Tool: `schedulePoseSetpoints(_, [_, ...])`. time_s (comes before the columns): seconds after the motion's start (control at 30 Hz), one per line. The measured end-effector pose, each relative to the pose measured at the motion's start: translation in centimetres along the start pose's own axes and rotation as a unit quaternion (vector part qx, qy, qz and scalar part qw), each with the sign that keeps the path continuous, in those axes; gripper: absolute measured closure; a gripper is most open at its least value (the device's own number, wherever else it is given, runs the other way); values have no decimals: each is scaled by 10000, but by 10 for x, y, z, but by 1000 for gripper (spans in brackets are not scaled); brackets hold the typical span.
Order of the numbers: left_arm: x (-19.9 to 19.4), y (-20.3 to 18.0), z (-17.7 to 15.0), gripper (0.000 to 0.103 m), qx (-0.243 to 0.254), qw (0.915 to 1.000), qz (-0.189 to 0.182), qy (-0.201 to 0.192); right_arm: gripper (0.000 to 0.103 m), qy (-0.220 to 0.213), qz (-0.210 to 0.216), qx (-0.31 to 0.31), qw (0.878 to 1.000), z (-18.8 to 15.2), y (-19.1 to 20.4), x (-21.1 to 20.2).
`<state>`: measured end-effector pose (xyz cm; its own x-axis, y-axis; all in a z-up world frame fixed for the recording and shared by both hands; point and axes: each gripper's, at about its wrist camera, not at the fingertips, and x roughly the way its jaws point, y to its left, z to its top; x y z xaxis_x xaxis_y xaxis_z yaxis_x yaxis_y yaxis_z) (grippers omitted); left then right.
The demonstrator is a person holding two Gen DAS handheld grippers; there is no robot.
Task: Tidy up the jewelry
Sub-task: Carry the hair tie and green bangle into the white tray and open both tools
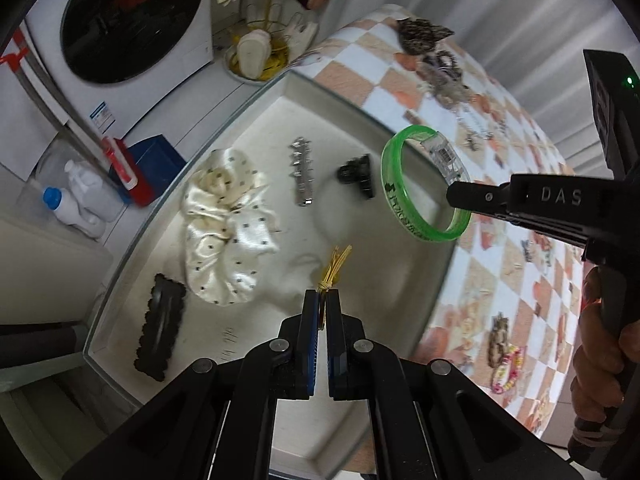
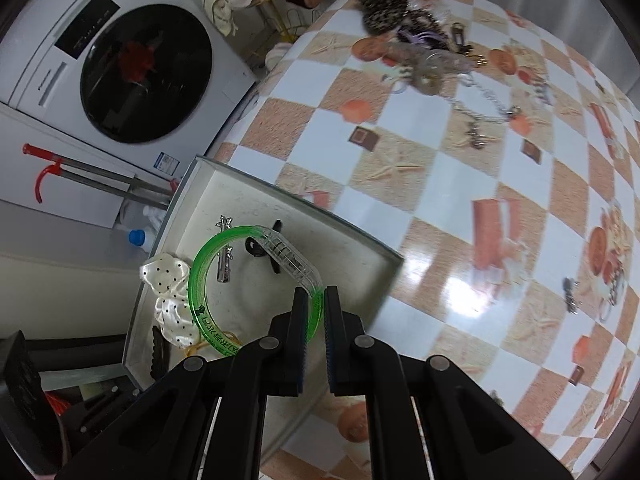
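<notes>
Pinched in the left gripper (image 1: pixel 323 295), a small yellow rubber-band bundle (image 1: pixel 335 266) hangs over the shallow grey tray (image 1: pixel 256 128) (scrunchie inside); the right gripper (image 2: pixel 316 294) clamps a translucent green plastic bangle (image 2: pixel 200 280) above it.

This is a home laundry or utility corner. A white front-loading washing machine (image 2: pixel 120 64), red fabric visible behind its dark round door, stands as the landmark. Just in front of it lie detergent bottles (image 1: pixel 76 200) and a red-handled mop (image 2: pixel 80 172). Beside it a gold wire rack (image 1: pixel 268 40) holds slippers and draped cloths. Near it a table wears a checked household oilcloth (image 2: pixel 460 200).
</notes>
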<state>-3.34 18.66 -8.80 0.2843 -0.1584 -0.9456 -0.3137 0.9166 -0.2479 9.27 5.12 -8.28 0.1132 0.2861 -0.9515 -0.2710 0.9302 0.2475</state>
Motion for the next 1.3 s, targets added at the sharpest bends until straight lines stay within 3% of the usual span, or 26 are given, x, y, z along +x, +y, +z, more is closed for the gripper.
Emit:
schedulePoseSetpoints(0.4, [24, 16, 6, 95, 3, 9995, 298, 61, 95, 159, -268, -33, 9995, 19, 17, 42])
schedulePoseSetpoints(0.8, [41, 15, 1, 94, 194, 9950, 953, 240, 95, 255, -565, -12, 9981, 26, 24, 70])
schedulePoseSetpoints(1.07, [42, 8, 2, 94, 349, 9915, 1228, 255, 94, 244, -568, -13, 9981, 32, 24, 77])
schedulePoseSetpoints(1.3, [40, 6, 2, 94, 384, 9908, 1259, 302, 90, 299, -461, 13, 9985, 33, 23, 77])
